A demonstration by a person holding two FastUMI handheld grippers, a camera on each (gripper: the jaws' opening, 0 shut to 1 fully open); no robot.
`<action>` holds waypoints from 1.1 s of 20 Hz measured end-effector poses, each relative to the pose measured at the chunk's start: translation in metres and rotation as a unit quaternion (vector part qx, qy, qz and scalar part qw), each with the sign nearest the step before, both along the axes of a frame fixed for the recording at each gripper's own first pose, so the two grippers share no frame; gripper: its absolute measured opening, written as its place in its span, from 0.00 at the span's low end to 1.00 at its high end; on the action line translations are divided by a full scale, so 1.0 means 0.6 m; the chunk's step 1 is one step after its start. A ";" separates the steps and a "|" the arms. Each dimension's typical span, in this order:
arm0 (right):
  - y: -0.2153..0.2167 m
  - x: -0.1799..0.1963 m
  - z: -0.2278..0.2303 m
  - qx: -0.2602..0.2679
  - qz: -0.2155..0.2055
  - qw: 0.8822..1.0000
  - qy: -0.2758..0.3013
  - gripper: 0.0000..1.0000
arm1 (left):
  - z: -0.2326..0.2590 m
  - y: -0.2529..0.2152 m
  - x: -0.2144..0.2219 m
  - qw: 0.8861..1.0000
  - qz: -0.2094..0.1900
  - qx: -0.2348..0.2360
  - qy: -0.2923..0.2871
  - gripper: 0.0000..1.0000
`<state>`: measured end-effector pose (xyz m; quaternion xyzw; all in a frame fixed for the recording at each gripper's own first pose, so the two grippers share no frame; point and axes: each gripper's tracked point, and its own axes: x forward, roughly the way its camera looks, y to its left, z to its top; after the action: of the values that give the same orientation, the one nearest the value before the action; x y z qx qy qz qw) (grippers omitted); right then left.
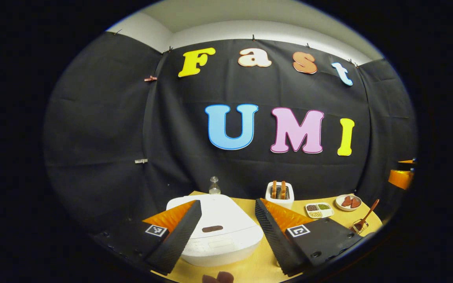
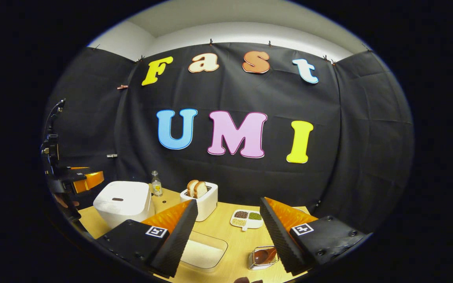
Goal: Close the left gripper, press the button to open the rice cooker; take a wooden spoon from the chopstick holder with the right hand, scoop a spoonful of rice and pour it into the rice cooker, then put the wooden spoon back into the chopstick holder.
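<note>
Open hand-held gripper (image 1: 226, 220), closed rice cooker (image 1: 220, 228)

— What do we record of the room?
— We note black cloth (image 2: 348, 129) walling three sides, clipped along its top, a white wall (image 2: 242, 33) above it.
— And furniture?
— We see one wooden table (image 2: 226, 230), evenly lit.

Your left gripper view sits close above the rice cooker (image 1: 214, 230); your right gripper view faces it from farther right, and the 2 share the toaster (image 1: 279, 194).
</note>
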<state>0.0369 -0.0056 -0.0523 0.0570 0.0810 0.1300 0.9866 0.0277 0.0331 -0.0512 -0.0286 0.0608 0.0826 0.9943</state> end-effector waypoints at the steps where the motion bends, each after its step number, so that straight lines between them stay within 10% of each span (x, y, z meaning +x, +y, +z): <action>1: 0.002 -0.002 0.004 0.000 0.002 1.000 -0.002 0.98 | 0.005 -0.013 -0.015 1.000 -0.007 -0.003 -0.002 0.95; 22: -0.046 -0.026 0.029 0.001 -0.004 1.000 -0.029 1.00 | 0.057 -0.066 -0.087 1.000 0.007 0.010 -0.024 0.95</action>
<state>0.0211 -0.0331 -0.0349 0.0540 0.0518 0.1277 0.9890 -0.0245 -0.0065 -0.0172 -0.0216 0.0357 0.0892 0.9951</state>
